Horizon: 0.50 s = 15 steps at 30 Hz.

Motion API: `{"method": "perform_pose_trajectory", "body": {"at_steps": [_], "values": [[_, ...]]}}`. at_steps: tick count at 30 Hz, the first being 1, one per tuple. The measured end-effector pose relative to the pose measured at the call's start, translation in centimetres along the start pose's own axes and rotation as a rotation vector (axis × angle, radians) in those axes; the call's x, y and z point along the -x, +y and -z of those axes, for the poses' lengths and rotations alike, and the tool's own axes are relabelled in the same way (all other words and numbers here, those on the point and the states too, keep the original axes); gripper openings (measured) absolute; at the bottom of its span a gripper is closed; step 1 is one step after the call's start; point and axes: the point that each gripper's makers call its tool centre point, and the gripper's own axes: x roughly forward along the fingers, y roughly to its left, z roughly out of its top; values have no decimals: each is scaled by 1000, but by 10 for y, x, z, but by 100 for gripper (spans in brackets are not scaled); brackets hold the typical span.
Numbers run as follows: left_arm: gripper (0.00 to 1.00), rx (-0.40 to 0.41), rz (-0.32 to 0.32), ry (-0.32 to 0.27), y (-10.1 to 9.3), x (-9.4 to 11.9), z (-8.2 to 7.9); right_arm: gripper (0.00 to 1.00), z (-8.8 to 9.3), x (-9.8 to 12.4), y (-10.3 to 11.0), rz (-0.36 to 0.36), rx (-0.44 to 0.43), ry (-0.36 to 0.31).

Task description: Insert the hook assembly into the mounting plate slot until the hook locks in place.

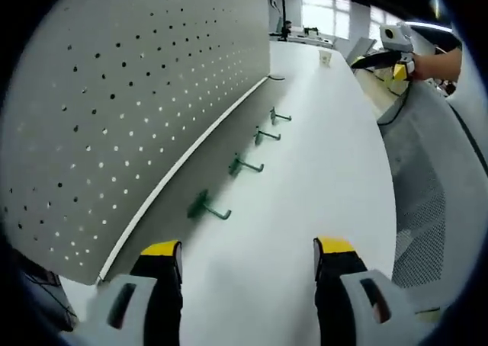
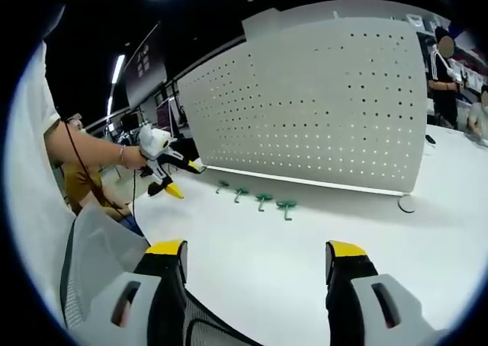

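Pegboard (image 2: 320,102) stands upright on the white counter (image 2: 305,262). Four green hooks (image 2: 255,197) lie in a row at its foot, at 12 o'clock. Left gripper (image 1: 248,258) and right gripper (image 2: 255,262): jaws wide, empty. Risk: a misaligned hook may jam or slide away.

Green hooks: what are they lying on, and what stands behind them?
The four green hooks lie in a row on the white table, loose. Right behind them stands the grey pegboard panel. Nothing hangs on its visible holes; what is behind the panel is hidden.
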Motion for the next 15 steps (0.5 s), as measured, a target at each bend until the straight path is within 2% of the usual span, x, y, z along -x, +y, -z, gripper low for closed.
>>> {"method": "perform_pose_trajectory", "body": {"at_steps": [4, 8, 15], "values": [[72, -43, 6, 58, 6, -5, 8, 72, 1, 0, 0, -1, 2, 6], [73, -40, 22, 70, 13, -9, 8, 72, 3, -1, 3, -4, 19, 23], [71, -92, 61, 113, 18, -19, 9, 72, 6, -2, 6, -12, 25, 37]]}}
